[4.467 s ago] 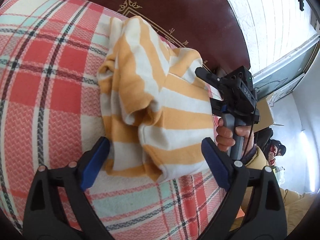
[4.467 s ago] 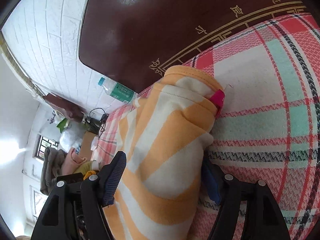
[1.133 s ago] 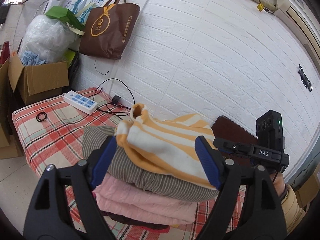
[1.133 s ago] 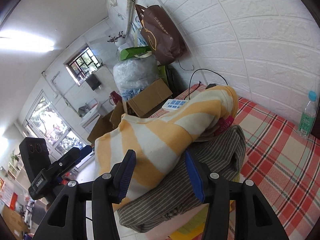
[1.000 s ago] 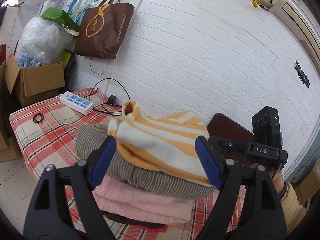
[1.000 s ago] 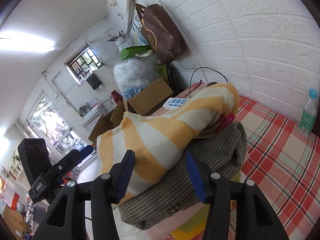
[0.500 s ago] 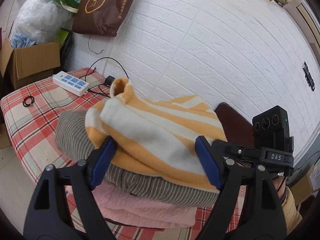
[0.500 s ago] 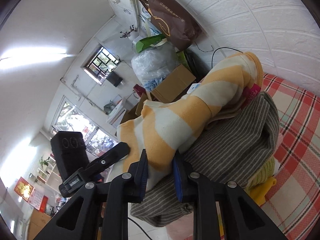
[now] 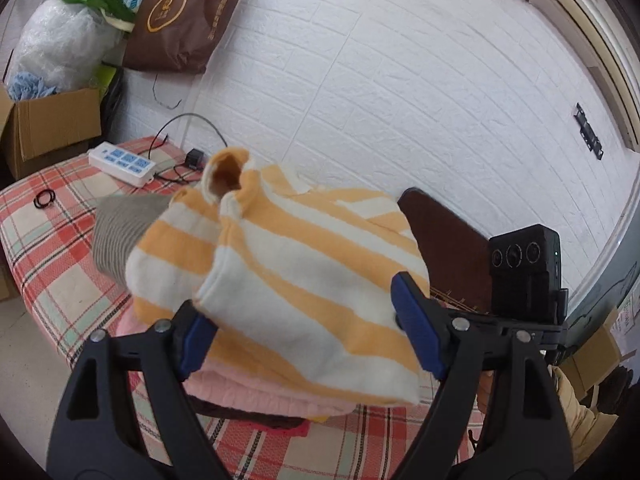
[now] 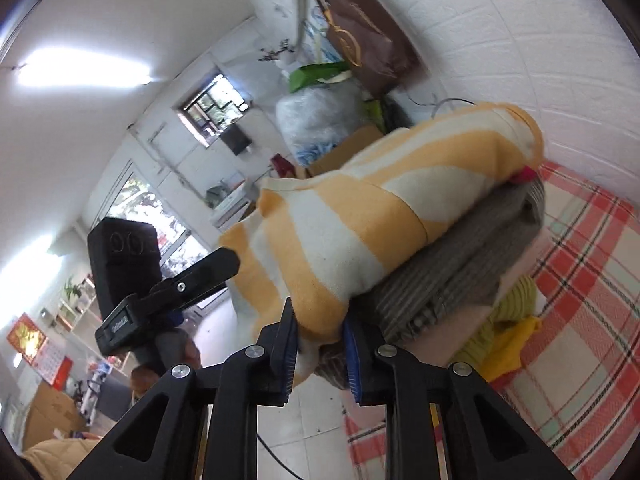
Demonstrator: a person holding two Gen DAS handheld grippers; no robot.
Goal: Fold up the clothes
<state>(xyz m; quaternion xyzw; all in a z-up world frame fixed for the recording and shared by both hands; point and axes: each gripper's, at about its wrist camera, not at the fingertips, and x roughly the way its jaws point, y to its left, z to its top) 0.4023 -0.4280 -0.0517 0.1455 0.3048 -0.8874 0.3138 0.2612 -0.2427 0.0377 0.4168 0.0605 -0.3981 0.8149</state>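
A folded orange-and-white striped garment lies on top of a stack of folded clothes: a grey striped one, a pink one and darker ones below. My left gripper is wide open, its blue pads on either side of the striped garment's near edge. My right gripper is shut on the striped garment at its near corner. The grey garment lies under it, with a yellow one lower down.
The stack sits on a bed with a red plaid cover. A white power strip, a black ring, a cardboard box and bags lie at the left. A dark headboard and white brick wall stand behind.
Both grippers carried the striped garment from the plaid bed onto the clothes stack. In the last second the right gripper has closed on its corner, and the left has moved in closer.
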